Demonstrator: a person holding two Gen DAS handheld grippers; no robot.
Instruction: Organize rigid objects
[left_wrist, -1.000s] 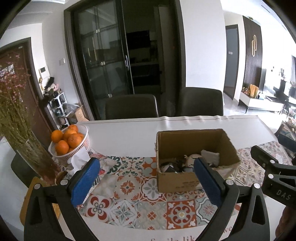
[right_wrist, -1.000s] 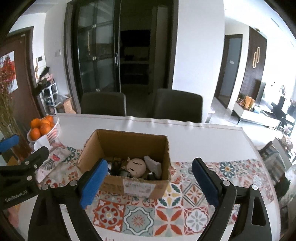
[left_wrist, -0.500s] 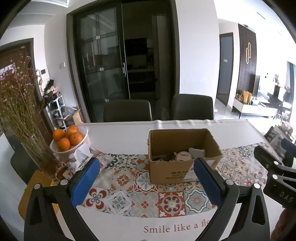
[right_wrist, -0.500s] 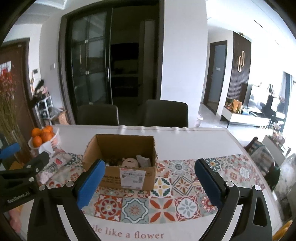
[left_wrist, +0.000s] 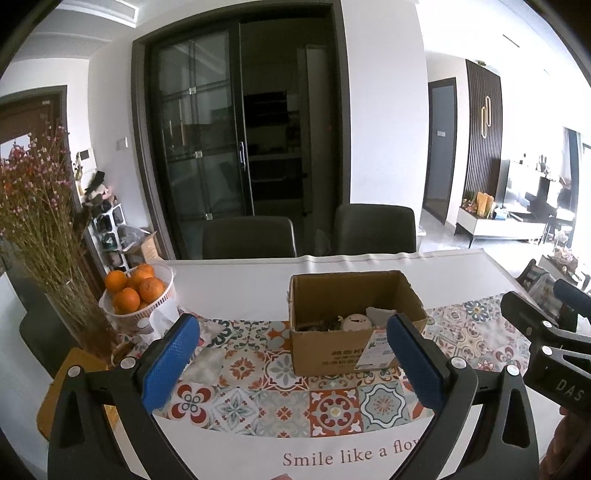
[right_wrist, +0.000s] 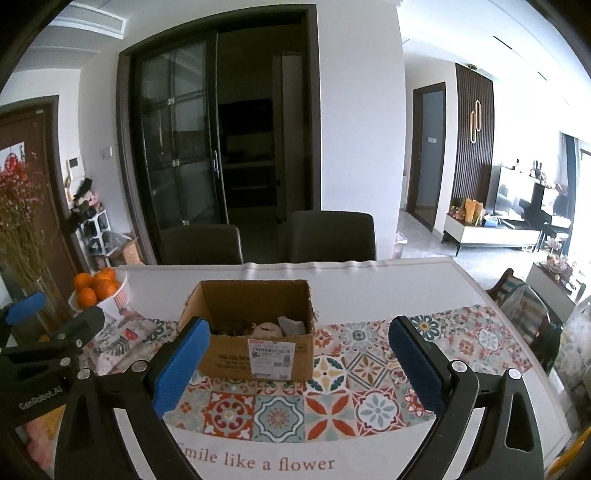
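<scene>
Both grippers hang above the near edge of the table (right_wrist: 388, 288), each with its blue pads spread wide and nothing between them: the left gripper (left_wrist: 291, 363) and the right gripper (right_wrist: 297, 365). The open cardboard box (right_wrist: 255, 332) stands on the patterned tile-print runner (right_wrist: 332, 391), well ahead of both. Inside lie a round pale object (right_wrist: 266, 328) and what may be a grey folded piece, hard to make out. A basket of oranges (left_wrist: 138, 295) sits to the box's left.

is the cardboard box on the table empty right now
No, the cardboard box holds several items, including a round pale object and a grey piece beside it.
</scene>
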